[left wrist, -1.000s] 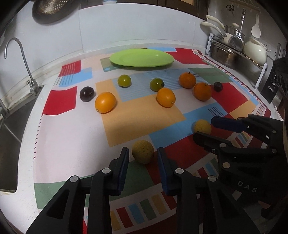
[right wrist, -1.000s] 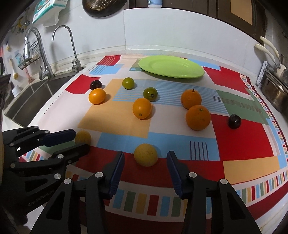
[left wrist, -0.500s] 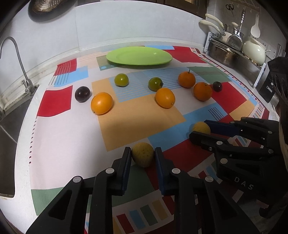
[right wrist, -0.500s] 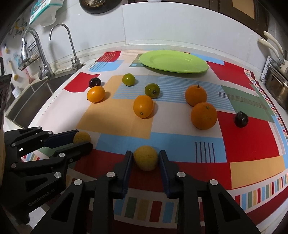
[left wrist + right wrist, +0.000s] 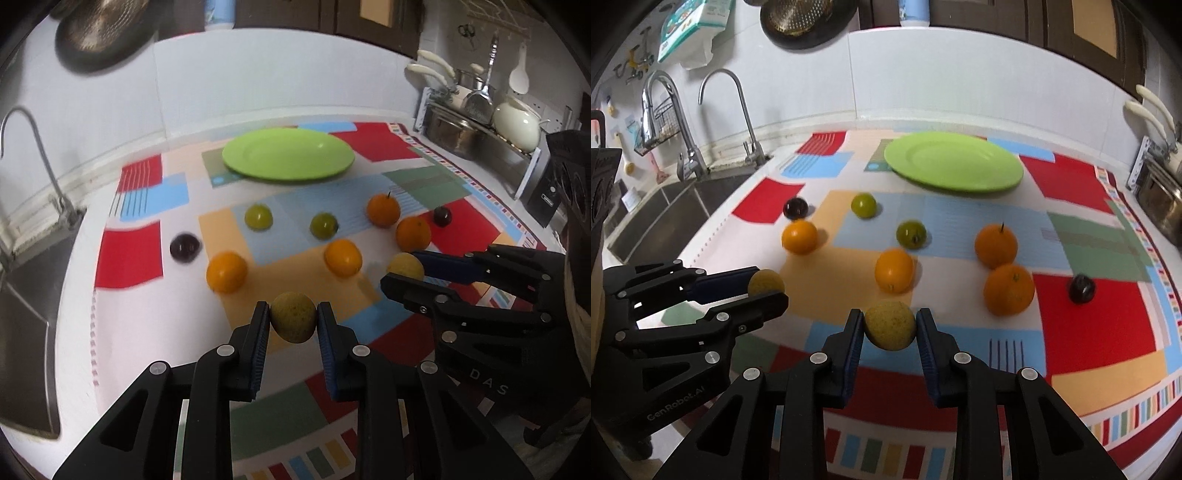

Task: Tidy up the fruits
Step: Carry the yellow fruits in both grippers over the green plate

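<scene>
The left hand-held gripper [image 5: 293, 320] is closed on a speckled yellow round fruit [image 5: 293, 322], its blue-padded fingers [image 5: 259, 338] pressing on either side of it, and the fruit looks raised above the patchwork-coloured cloth [image 5: 125, 332] that covers the tabletop, near the front edge. The right hand-held gripper [image 5: 889, 329] is likewise clamped on a second speckled yellow round fruit [image 5: 890, 325], also seemingly off the cloth near the front edge. In each wrist view the other gripper shows at the side with its yellow fruit between the fingers.

A flat lime-green round plate [image 5: 288, 154] lies on the cloth toward the back edge of the tabletop, with nothing on it. Between the plate and the grippers the loose fruit is spread over the middle of the cloth: two small green round fruits [image 5: 258, 217] side by side, well apart from each other; two smooth orange oval fruits [image 5: 226, 271] nearer the front; and two darker orange tangerines [image 5: 383, 209] close together toward the right edge, one with a short stem. A dark purple plum [image 5: 185, 247] sits toward the left edge of the cloth, and another dark purple plum [image 5: 441, 216] lies just beside the tangerines.

A steel sink with a curved tap [image 5: 33, 158] adjoins the left edge of the tabletop. A rack of pots and utensils [image 5: 476, 122] stands at the back right corner.
</scene>
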A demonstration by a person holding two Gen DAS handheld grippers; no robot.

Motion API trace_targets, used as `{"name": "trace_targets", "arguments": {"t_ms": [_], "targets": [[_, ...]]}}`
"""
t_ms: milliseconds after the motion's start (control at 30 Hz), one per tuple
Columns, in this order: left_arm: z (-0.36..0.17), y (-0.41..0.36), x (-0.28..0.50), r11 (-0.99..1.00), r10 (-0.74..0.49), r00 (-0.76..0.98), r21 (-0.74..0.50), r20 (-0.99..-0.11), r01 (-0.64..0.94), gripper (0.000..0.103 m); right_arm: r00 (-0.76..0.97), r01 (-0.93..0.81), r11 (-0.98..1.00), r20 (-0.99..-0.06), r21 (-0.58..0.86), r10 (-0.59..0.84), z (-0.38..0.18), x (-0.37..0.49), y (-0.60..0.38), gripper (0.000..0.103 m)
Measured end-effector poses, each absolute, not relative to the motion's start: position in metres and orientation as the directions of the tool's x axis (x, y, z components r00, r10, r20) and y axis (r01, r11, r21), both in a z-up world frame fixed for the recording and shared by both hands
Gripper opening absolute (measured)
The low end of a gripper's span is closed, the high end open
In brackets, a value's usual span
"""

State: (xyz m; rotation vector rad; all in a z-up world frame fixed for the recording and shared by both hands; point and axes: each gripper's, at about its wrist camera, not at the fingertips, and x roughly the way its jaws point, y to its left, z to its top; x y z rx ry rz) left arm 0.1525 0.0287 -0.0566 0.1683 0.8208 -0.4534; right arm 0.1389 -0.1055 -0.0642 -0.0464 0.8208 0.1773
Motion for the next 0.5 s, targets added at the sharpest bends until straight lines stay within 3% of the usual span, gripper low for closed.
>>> {"name": "trace_targets", "arguments": {"t_ms": [500], "targets": [[-0.007, 0.021, 0.194, 0.848, -0.396, 0.661, 0.021, -0.637, 0.529, 0.026, 0.739, -0.092, 0.994, -0.665, 0.058, 0.107, -0.024, 0.168, -0.111, 0.030]]}}
